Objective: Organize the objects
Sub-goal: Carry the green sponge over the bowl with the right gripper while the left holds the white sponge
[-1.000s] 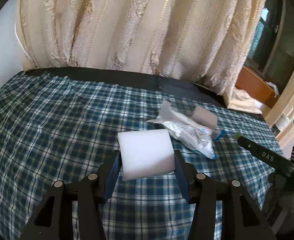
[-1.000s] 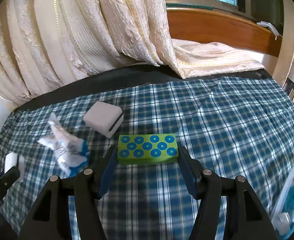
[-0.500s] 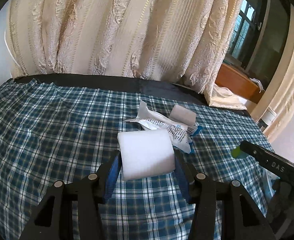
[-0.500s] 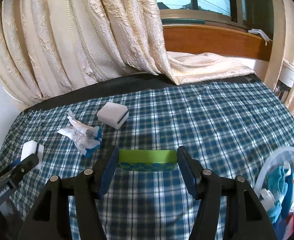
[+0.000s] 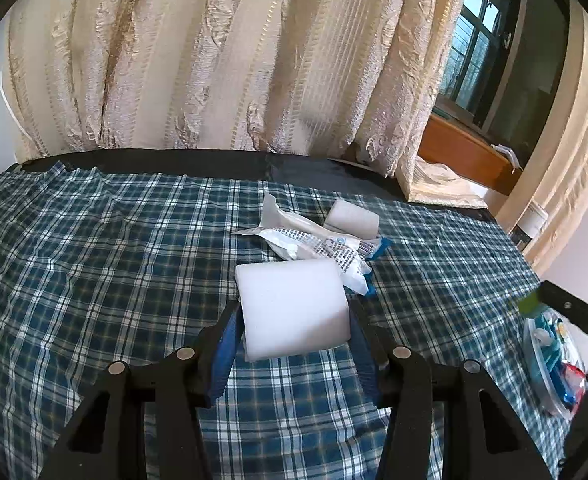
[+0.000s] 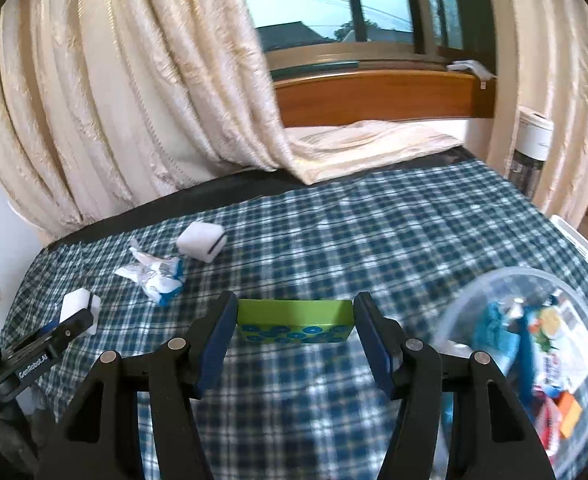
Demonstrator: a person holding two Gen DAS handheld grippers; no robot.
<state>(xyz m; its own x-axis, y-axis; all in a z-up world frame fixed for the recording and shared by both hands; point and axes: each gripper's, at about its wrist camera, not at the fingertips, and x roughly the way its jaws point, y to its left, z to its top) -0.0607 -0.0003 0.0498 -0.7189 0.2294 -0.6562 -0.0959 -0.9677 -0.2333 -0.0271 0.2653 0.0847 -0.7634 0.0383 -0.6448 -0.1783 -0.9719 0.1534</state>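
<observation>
Right gripper [image 6: 294,322] clamped on the green box [image 6: 294,320], blue pads pressing both short ends. A second ago the box showed its dotted top and sat low over the checked cloth [image 6: 334,232]; now it is lifted and tipped edge-on, dots only just visible on the underside. The clear tub [image 6: 494,280], barely in sight at lower right before, now fills the space just right of the fingers. Judgement: the box is on its way to the tub, drop-off next.

Left gripper [image 5: 294,312] clenched on a white foam block [image 5: 294,308], held clear of the cloth. Little change here: the view has swung slightly, and the tub [image 5: 542,364] with its coloured contents has come into sight at far right, beside the tip of the other tool. Judgement: the left hand waits its turn, or follows more slowly.

Count:
- white foam blocks: one in the left grip; one more [image 5: 352,219] lying ahead and a little right of it. In the right view this second one looks like a cube with a dark slot
- crumpled wrapper, white and blue [image 5: 314,244]: one, just ahead of the held block
- green box: one, in the right grip
- tub: one, part filled; contents blurred, cannot count them

Left on the cloth: the foam cube and the wrapper
</observation>
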